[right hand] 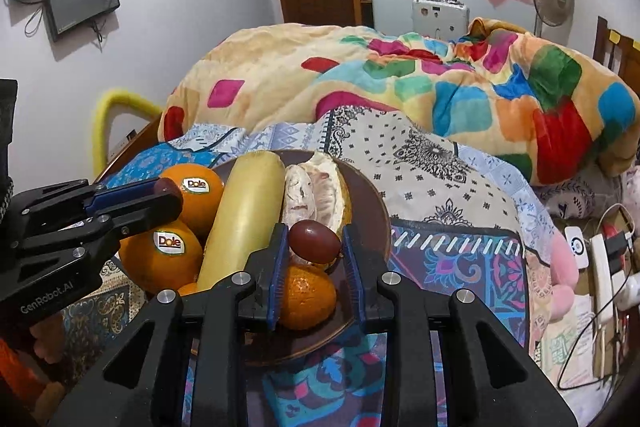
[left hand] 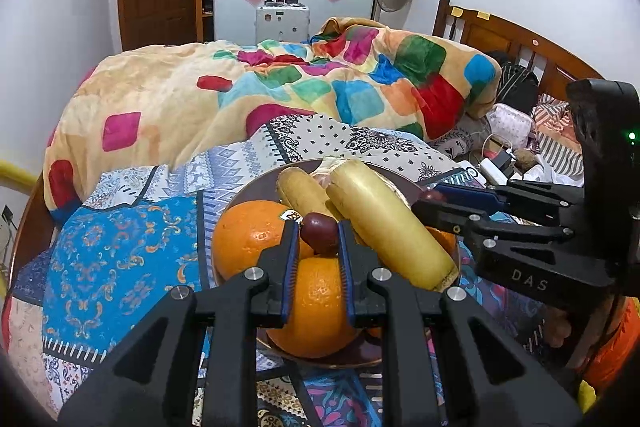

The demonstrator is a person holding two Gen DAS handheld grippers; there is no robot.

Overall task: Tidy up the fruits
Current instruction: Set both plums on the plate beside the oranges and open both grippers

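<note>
Risk first: each tool carried a small, smooth, dark-red fruit pinched only at the fingertips, so a slight loosening or a knock against the other tool could let one roll off the crowded plate onto the bed. Left tool was narrowed onto a dark-red fruit, held just above the near orange. Right tool was likewise closed onto a second dark-red fruit, over a small mandarin. Both tools were level, pointing toward 12 o'clock, converging from 3 and 9 o'clock across the plate. Beyond lay two stickered oranges, a pale yellow cylinder-shaped fruit and an opened pomelo. Farther: the patterned bedsheet, then the heaped quilt.
</note>
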